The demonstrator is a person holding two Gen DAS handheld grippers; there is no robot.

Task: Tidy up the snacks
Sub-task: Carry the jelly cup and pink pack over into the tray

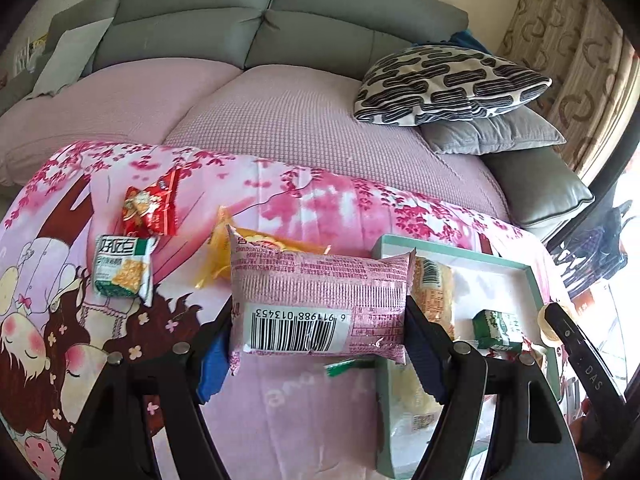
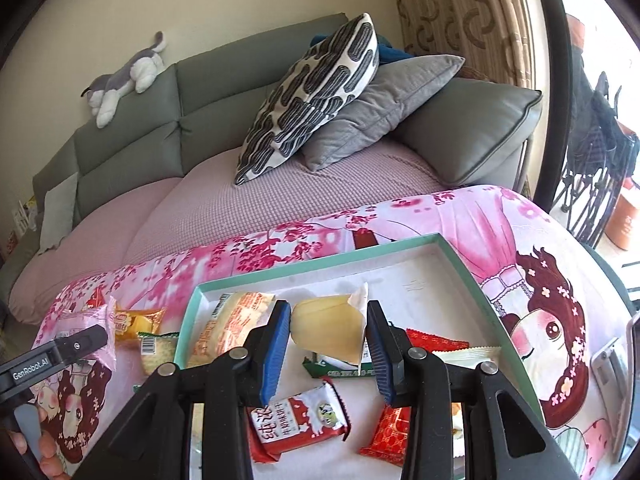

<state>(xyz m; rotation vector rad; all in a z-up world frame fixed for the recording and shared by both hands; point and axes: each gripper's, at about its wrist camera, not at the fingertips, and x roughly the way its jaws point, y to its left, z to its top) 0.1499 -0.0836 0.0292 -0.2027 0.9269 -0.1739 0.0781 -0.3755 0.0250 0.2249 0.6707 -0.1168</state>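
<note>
Approx half done: left claw (image 1: 319,334) grips pink barcoded snack pack (image 1: 320,304), right claw (image 2: 328,346) grips pale yellow wrapped pastry (image 2: 330,330) over teal-rimmed white tray (image 2: 460,256); several packs inside, green-white cracker packet (image 1: 122,270) plus others still outside on cloth.

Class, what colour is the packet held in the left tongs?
Pink packet, barcode showing; clearest in the left wrist view.

Showing bright daylight entering from the blown-out window area (image 1: 628,208) just right of the patterned curtain (image 1: 576,60), washing detail to white there. Casting soft, short shadows beneath the packets nearest the curtain side. Producing mild glare on the glossy pink snack wrapper (image 1: 320,304). Bending straight lines strongly toward the dark circular rim, with heavy vignetting in every corner. Keeping the centre sharp while softening areas far from the curtain, at the frame edges.
</note>
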